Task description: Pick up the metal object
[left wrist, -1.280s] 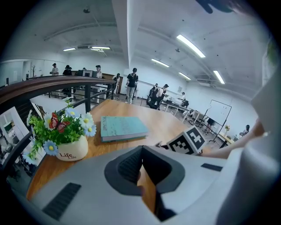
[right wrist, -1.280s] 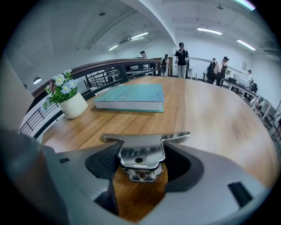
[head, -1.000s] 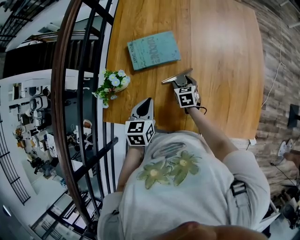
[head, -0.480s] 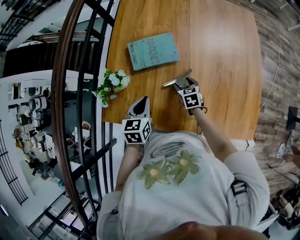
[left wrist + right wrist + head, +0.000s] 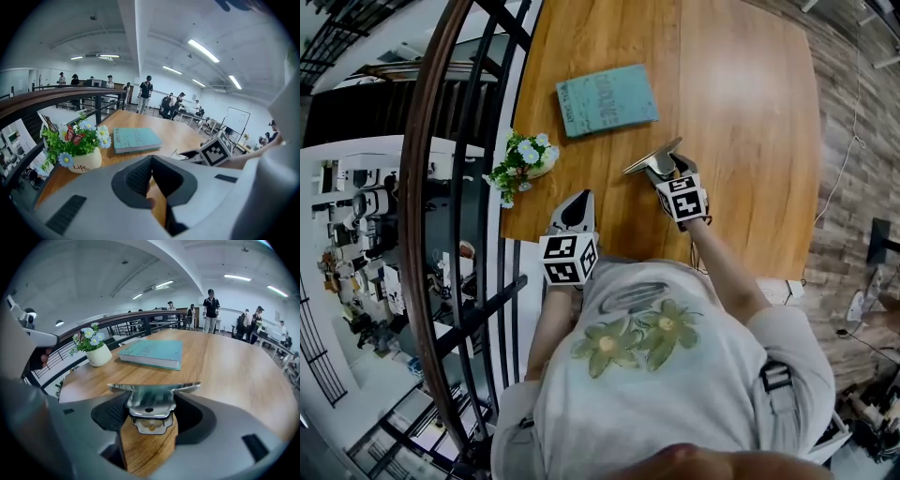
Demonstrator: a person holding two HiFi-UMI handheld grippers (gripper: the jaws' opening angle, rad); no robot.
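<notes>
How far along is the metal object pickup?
Done: the right gripper is shut on the metal object, with a pad on each side. In hand: the lift; the views do not settle whether it is clear of the table. Remaining: raise it clear. The left gripper is shut and empty.

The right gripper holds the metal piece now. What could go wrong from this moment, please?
1. The right gripper clamps the shiny metal object only by its narrow rear part. The wide front edge sticks out ahead, so it might twist or slip in the jaws.
2. The small white flower pot stands at the very edge of the wooden table, close to the left gripper. A careless swing could knock it off.
</notes>
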